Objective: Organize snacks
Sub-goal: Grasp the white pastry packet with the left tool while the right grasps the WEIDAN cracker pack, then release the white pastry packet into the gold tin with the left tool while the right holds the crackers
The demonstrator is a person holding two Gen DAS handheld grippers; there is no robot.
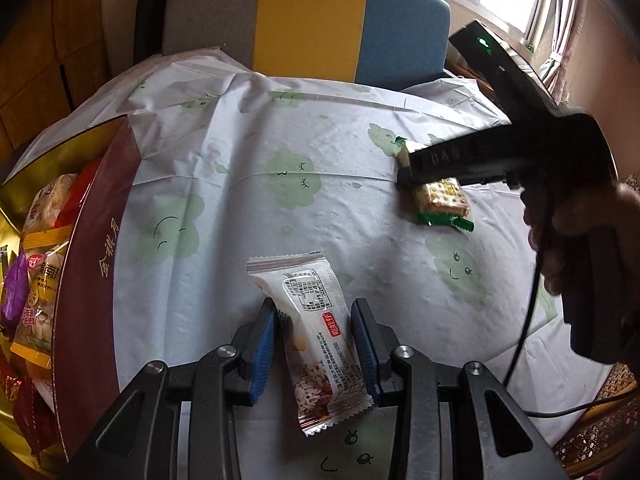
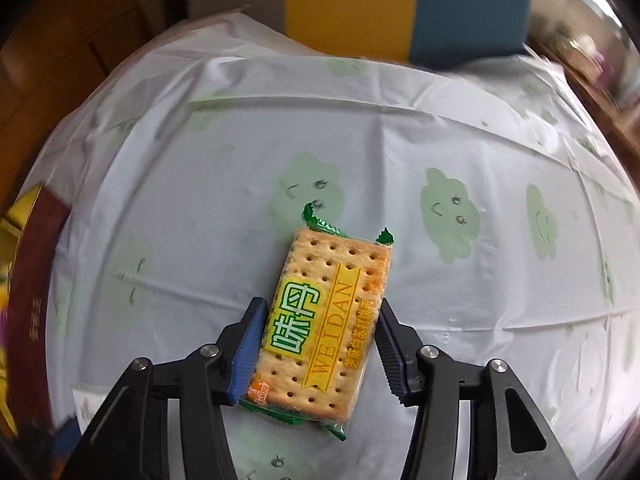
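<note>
Clouded tablecloth (image 1: 320,152), left gripper (image 1: 314,344) straddling snack bar (image 1: 316,332), right gripper (image 2: 318,344) straddling crackers (image 2: 324,320)

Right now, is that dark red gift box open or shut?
Open: the dark red gift box has no lid on, and wrapped snacks show inside.

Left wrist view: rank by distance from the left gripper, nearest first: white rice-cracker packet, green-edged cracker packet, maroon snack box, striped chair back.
1. White rice-cracker packet: between the left gripper fingers.
2. Maroon snack box: close, to the left.
3. Green-edged cracker packet: farther, right, in the right gripper.
4. Striped chair back: beyond the table's far edge.
</note>
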